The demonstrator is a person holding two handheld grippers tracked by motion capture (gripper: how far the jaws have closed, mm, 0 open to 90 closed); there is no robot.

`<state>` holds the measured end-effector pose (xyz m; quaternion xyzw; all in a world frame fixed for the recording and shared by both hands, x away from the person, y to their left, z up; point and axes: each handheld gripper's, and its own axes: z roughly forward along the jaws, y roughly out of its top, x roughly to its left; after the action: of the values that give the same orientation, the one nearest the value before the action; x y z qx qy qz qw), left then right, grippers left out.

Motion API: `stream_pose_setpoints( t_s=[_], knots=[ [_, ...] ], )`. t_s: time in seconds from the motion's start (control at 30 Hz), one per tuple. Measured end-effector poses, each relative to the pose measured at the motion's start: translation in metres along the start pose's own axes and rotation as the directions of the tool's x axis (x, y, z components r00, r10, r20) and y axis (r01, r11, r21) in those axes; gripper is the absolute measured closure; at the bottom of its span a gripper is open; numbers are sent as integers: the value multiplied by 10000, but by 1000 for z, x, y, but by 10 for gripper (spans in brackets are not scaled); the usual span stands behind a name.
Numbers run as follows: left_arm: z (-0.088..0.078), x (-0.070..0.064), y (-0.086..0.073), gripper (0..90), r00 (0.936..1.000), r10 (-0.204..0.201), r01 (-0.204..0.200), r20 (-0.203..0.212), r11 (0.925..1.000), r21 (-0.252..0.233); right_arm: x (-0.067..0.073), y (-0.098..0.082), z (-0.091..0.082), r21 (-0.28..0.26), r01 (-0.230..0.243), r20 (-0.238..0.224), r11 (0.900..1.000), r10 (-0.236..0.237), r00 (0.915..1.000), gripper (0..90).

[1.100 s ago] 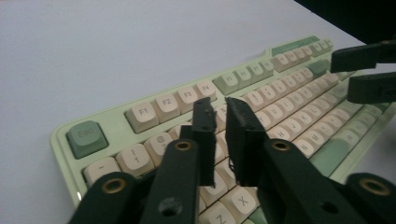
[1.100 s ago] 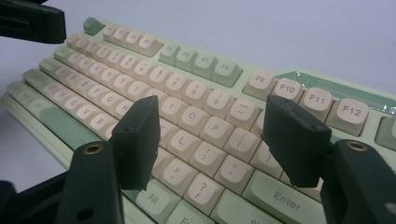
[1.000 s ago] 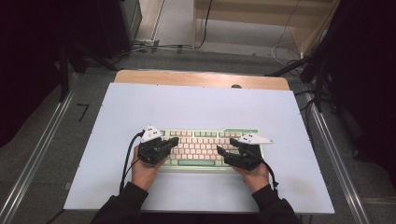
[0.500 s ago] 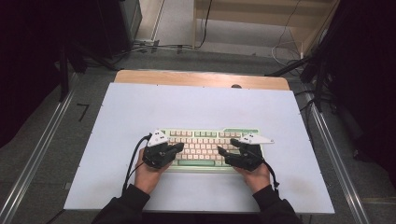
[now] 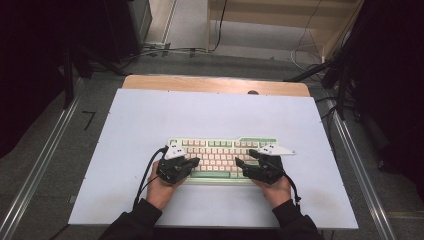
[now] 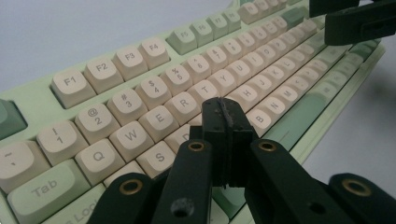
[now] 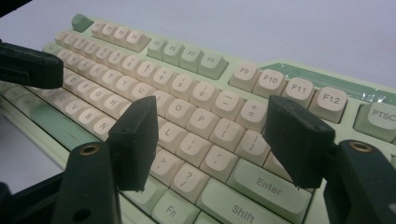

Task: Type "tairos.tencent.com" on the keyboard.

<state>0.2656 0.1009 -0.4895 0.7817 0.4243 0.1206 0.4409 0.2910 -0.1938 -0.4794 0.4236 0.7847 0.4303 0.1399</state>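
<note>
A cream-and-green keyboard (image 5: 225, 159) lies near the front middle of the pale counter (image 5: 150, 115), and both hands work over it — this looks like the key-pressing step of typing with tools. The left hand-held gripper (image 5: 194, 161) has its jaws pressed together with nothing between them, forming one blunt tip; in the left gripper view that tip (image 6: 223, 116) sits low over the letter rows around the D and F keys, though contact with a keycap cannot be made out. The right hand-held gripper (image 5: 241, 163) stands with its jaws apart and empty; in the right gripper view (image 7: 210, 135) they straddle the keys around L and the semicolon, above the Enter key (image 7: 264, 183). The next move probably calls for a short, straight press on one keycap — the blunt tip could easily catch a neighbouring key.
</note>
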Motion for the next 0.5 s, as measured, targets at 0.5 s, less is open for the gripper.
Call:
stream_pose_setpoints(
  t_s=[0.5],
  knots=[
    [3,-1,-2,900,10000,46,-47,27,9994,353,0,0,-1,15,-5,3,10000,5,10000,335]
  ],
)
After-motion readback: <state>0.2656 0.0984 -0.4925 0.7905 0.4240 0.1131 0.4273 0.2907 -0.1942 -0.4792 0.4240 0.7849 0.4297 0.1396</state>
